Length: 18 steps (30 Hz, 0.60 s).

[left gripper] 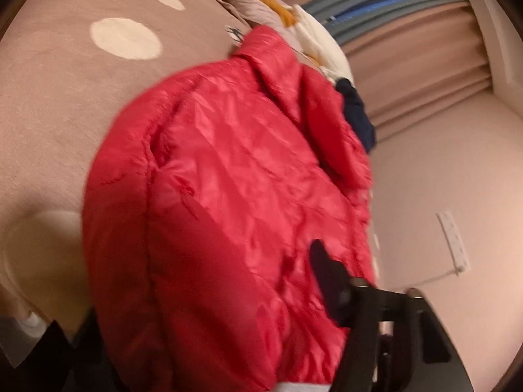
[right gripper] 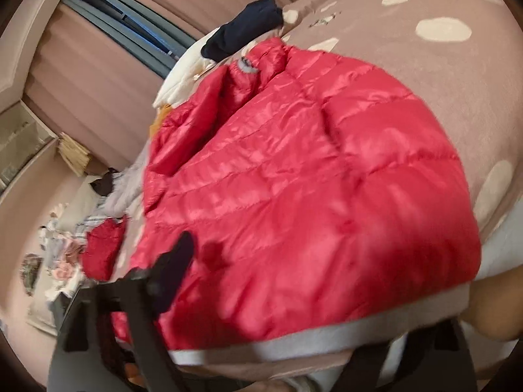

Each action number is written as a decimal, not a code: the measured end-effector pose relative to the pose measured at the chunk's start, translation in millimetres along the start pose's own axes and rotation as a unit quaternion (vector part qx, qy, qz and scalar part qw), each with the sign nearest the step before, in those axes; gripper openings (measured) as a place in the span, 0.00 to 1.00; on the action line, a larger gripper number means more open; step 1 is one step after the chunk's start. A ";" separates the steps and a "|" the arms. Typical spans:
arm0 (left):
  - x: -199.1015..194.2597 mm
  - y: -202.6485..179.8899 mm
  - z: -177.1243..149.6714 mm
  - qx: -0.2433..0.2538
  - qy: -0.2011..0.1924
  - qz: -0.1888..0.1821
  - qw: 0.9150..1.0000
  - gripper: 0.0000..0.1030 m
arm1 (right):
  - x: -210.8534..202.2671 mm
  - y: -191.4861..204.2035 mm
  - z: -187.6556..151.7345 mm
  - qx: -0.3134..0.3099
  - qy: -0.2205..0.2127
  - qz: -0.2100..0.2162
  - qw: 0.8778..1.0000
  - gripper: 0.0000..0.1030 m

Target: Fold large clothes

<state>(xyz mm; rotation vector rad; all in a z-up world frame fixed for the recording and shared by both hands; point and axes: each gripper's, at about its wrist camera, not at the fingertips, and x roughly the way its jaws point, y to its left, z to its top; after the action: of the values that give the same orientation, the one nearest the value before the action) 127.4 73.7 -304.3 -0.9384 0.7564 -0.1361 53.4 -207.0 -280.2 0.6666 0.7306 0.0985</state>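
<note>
A red quilted puffer jacket (left gripper: 235,176) lies spread on a tan bedcover with cream dots (left gripper: 65,98). It also fills the right wrist view (right gripper: 310,196), collar at the far end, one sleeve (right gripper: 101,248) hanging off the left edge. In the left wrist view one black finger (left gripper: 327,274) lies over the jacket's lower right part; the other finger is hidden under the fabric. In the right wrist view one black finger (right gripper: 173,268) lies over the jacket's lower left hem; the other is out of sight. Both views are blurred.
A navy garment (right gripper: 245,26) and cream and mustard cloth (left gripper: 313,32) lie beyond the collar. Curtains (left gripper: 425,65) and a window are behind. A white power strip (left gripper: 452,241) lies on the floor. Clutter (right gripper: 62,254) sits on the floor left of the bed.
</note>
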 end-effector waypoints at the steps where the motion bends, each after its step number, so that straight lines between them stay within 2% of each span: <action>1: -2.1 2.6 -2.8 0.005 -0.007 0.011 1.000 0.37 | 1.5 1.2 -0.3 -0.010 -0.003 -0.018 1.000 0.50; 2: 0.4 1.8 -3.1 0.018 -0.013 0.025 0.999 0.34 | 3.9 3.8 -0.9 -0.024 -0.009 -0.038 0.999 0.39; 5: 4.8 -4.6 -7.0 0.060 -0.032 0.047 0.997 0.30 | 7.9 11.7 -6.1 -0.047 -0.025 -0.054 0.997 0.30; 8: 3.9 -5.3 -11.0 0.068 -0.040 0.061 0.995 0.29 | 12.9 20.3 -10.7 -0.058 -0.034 -0.056 0.996 0.27; 14: -4.7 8.3 -13.7 0.049 -0.050 0.047 0.996 0.23 | 28.3 36.1 -13.5 -0.063 -0.033 -0.043 0.997 0.25; 18: -4.7 5.9 -13.0 0.045 -0.051 0.053 0.996 0.23 | 44.9 56.8 -16.3 -0.063 -0.031 -0.040 0.997 0.25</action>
<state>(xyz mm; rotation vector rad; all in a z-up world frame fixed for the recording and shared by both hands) 114.4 70.4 -311.0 -0.8118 0.6989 -0.0277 84.6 -139.7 -281.6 0.5167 0.6844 0.0501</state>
